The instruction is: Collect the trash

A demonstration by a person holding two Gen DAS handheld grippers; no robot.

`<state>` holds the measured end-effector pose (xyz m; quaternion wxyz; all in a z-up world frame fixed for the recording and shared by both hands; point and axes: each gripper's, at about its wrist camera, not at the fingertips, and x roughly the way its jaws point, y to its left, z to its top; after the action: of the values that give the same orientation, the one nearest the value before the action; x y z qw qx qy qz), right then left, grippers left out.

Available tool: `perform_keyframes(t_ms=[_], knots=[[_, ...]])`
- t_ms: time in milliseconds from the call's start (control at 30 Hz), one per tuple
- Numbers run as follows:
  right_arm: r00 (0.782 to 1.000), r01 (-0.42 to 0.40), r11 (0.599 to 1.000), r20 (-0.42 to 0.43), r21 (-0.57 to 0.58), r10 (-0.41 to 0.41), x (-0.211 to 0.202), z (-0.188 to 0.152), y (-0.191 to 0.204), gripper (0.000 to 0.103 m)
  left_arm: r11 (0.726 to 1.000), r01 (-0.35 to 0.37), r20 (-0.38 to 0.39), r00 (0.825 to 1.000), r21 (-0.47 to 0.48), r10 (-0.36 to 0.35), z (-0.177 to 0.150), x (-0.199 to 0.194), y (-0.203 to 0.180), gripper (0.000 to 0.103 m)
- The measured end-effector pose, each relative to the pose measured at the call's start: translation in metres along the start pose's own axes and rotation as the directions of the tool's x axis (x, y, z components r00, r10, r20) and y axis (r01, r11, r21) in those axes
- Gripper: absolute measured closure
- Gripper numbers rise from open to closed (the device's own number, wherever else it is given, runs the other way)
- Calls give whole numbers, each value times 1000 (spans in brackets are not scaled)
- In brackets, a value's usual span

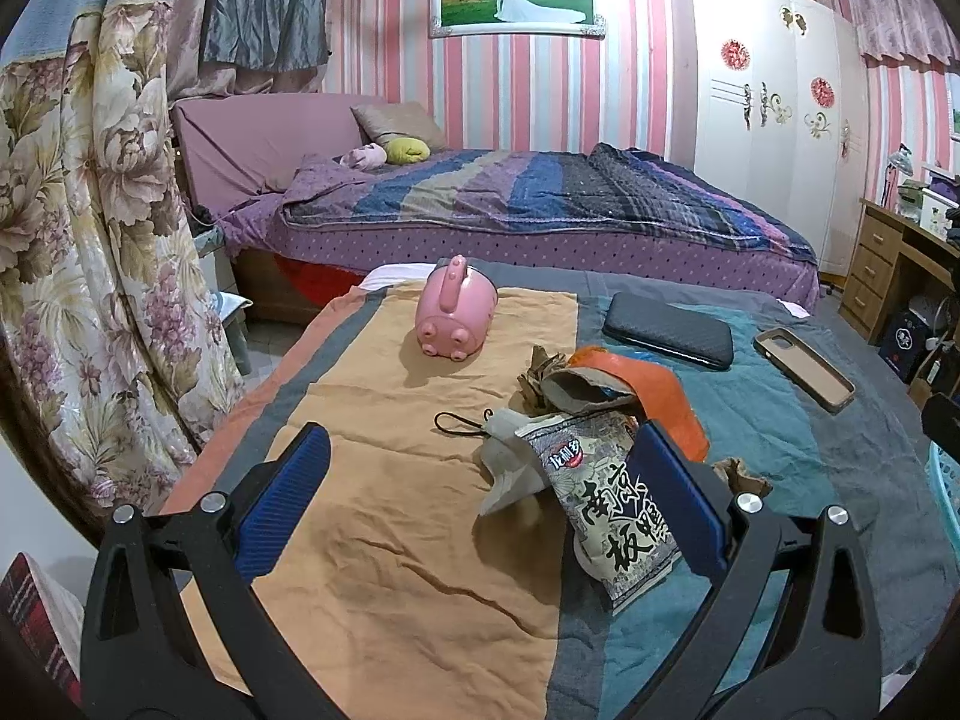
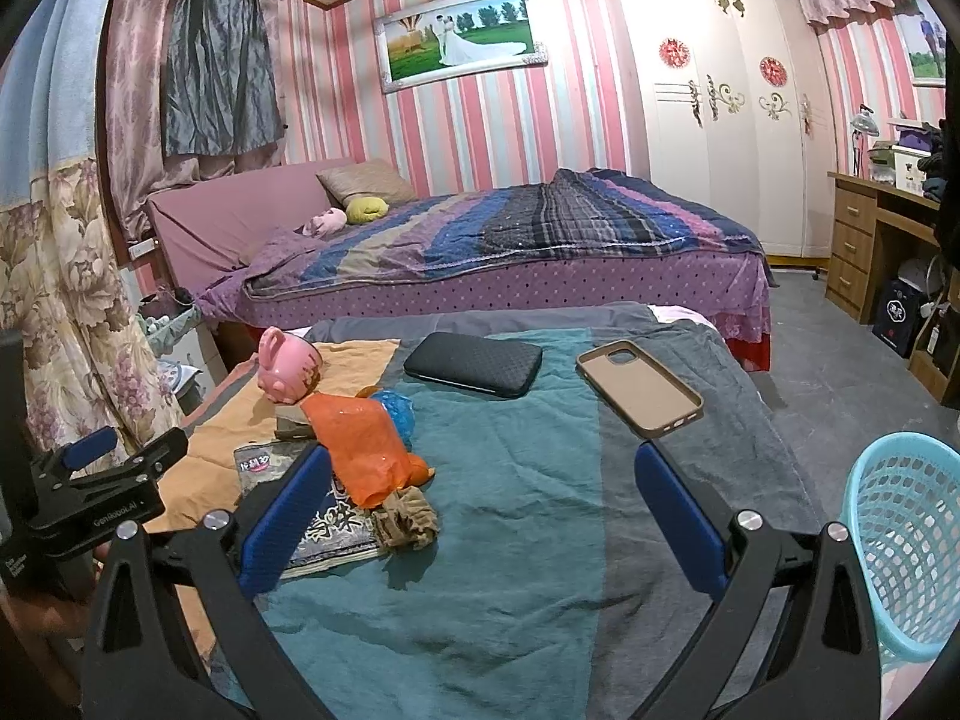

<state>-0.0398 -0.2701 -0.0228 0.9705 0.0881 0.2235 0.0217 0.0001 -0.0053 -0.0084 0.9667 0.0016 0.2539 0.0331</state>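
A heap of trash lies on the cloth-covered table point(image 1: 420, 570). It holds a grey printed snack bag point(image 1: 606, 510), an orange plastic scrap point(image 1: 660, 396), crumpled brown paper point(image 1: 540, 375) and a grey paper piece point(image 1: 510, 468). My left gripper point(image 1: 480, 504) is open just before the heap, its right finger overlapping the snack bag, and nothing is clamped. In the right wrist view the same snack bag point(image 2: 324, 531), orange scrap point(image 2: 366, 447), a blue plastic bit point(image 2: 396, 408) and a brown wad point(image 2: 408, 522) sit by the left finger of my open right gripper point(image 2: 483, 516).
A pink piggy bank point(image 1: 456, 315), a black case point(image 2: 474, 363) and a tan phone case point(image 2: 639, 387) lie further back on the table. A thin black cord point(image 1: 456, 423) lies by the heap. A light blue mesh basket point(image 2: 906, 540) stands at the table's right. A bed is behind.
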Motion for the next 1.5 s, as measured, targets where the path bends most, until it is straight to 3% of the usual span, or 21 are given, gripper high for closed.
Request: perform_keyframes(t_ms=[167,500,767,1133,1233,1267,1300,1367,1400,1500], knots=[[1000,-12,1000,-5,27,12,1,2,-3,4,1000,-15,26,1000,22,14,2,-3,0,5],[999,-29,999,-27,40,30,8,2,-3,4,998,30,1,1000,-49,-30,-2,3,24,5],[999,-11,1000,-37,0,11,16,-3,1,4,998,63,-74,995,3,-63,-17,18,9,5],[997,-10,1000,-81,-6,9,33,-7,1,4,991,129,-200,972,31,-120,-38,55,-28,9],[995,-10,1000,-96,-6,9,40,-8,-1,4,986,159,-229,963,45,-145,-38,66,-38,27],[995,-4,1000,-104,-13,3,44,-8,-1,4,983,172,-239,959,58,-153,-37,70,-42,47],[994,-1,1000,-112,-18,-1,47,-7,-1,4,980,188,-252,953,66,-166,-38,74,-46,74],[993,-9,1000,-120,-20,7,51,-6,-1,4,974,222,-260,944,46,-203,-37,75,-46,94],[992,-8,1000,-123,-29,5,53,-7,-1,4,970,238,-249,943,37,-222,-35,71,-46,102],[989,-24,999,-148,-39,18,61,-10,-2,4,967,253,-187,952,32,-242,-28,52,-41,103]])
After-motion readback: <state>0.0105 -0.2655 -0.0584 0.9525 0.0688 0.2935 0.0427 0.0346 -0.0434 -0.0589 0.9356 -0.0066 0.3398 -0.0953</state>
